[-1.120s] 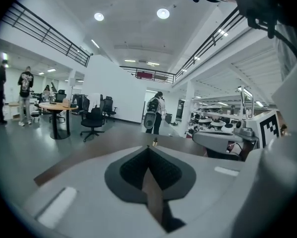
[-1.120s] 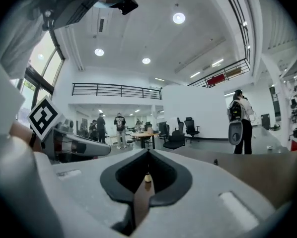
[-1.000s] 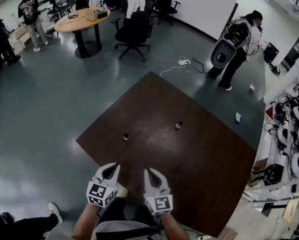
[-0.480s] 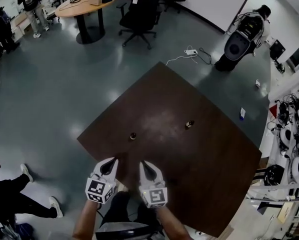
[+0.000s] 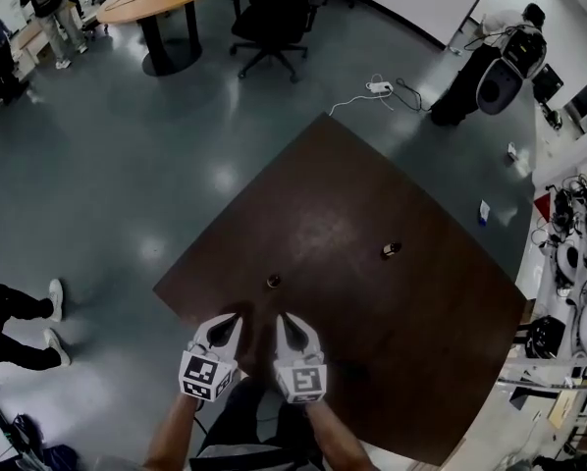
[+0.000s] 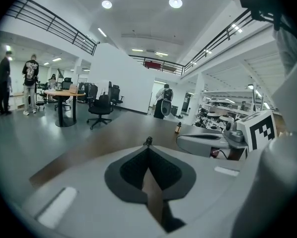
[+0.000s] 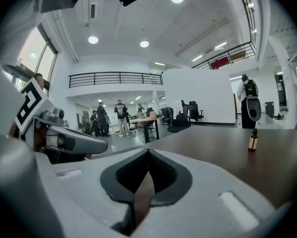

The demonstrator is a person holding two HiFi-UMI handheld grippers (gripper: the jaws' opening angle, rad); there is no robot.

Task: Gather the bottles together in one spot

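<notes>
Both grippers have come forward and down since a second ago. The left gripper [image 5: 234, 319] and right gripper [image 5: 286, 321] are now over the near edge of the dark table [image 5: 392, 361], closer to the nearer bottle [image 5: 273, 282]. Each gripper's jaws are pressed together with nothing between them. The nearer bottle stands upright on the table just beyond the left gripper's tips and almost in line with them. The farther bottle [image 5: 391, 250] stands upright toward the table's right side, well apart from the nearer one.
</notes>
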